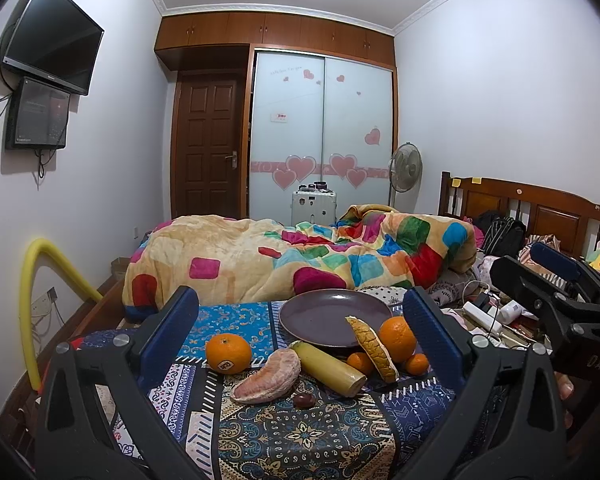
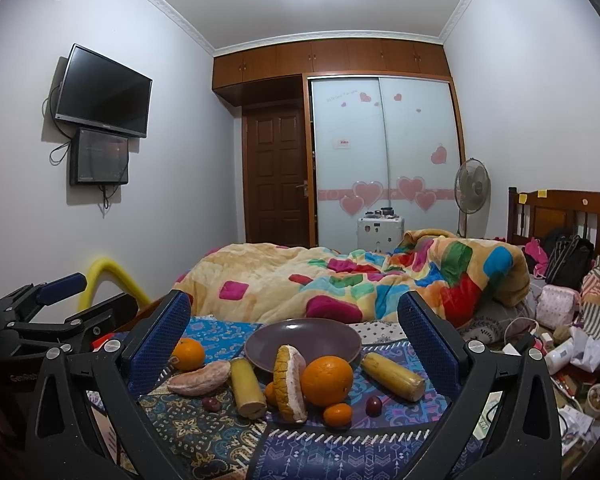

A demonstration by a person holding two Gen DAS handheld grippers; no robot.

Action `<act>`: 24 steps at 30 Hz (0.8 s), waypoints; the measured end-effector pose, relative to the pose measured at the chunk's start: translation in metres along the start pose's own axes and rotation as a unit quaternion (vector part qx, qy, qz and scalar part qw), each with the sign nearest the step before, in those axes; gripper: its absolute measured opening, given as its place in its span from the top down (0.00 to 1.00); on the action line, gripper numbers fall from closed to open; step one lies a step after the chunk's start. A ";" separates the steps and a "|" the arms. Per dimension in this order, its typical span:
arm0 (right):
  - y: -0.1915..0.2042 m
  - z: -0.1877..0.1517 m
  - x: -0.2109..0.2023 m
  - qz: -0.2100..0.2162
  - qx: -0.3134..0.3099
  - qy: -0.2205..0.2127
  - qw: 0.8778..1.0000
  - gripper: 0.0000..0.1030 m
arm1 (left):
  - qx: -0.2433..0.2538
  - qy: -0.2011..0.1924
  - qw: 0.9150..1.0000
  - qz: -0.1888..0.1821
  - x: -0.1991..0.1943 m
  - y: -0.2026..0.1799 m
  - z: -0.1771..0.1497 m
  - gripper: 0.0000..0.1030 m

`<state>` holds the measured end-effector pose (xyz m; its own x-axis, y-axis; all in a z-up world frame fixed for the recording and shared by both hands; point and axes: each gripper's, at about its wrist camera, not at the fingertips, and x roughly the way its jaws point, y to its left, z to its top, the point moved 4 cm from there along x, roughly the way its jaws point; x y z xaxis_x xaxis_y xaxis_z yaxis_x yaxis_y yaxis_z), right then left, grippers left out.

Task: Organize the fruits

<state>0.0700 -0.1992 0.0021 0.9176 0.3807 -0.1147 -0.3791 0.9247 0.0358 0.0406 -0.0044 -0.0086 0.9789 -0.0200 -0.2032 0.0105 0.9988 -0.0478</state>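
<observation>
Patterned cloth point(image 2: 340, 452) covers a surface at the foot of a bed with a bright patchwork quilt point(image 2: 340, 280). Oranges point(image 2: 326, 381), peeled pomelo segments point(image 2: 199, 378) and yellow stalk pieces point(image 2: 393, 376) lie before a purple plate point(image 2: 300, 336). Left gripper point(image 1: 300, 336) and right gripper point(image 2: 294, 340) gape wide, holding nothing.

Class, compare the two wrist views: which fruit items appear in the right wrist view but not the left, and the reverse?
Only the right wrist view shows a second yellow stalk piece and a second dark round fruit. The left wrist view adds no fruit, only the right gripper. Both share the empty purple plate, the stickered orange and the peeled pomelo segment.
</observation>
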 end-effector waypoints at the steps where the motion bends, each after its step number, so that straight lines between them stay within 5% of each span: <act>1: 0.000 0.000 0.000 0.000 0.000 0.000 1.000 0.00 | 0.000 0.000 1.000 0.000 0.000 0.000 0.000 0.00; 24: 0.002 -0.004 0.003 0.008 0.004 0.002 1.000 0.00 | -0.004 0.001 1.000 0.001 0.004 0.004 -0.002 0.00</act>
<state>0.0715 -0.1958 -0.0019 0.9109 0.3952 -0.1186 -0.3926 0.9186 0.0452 0.0441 -0.0005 -0.0118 0.9786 -0.0184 -0.2048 0.0072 0.9984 -0.0553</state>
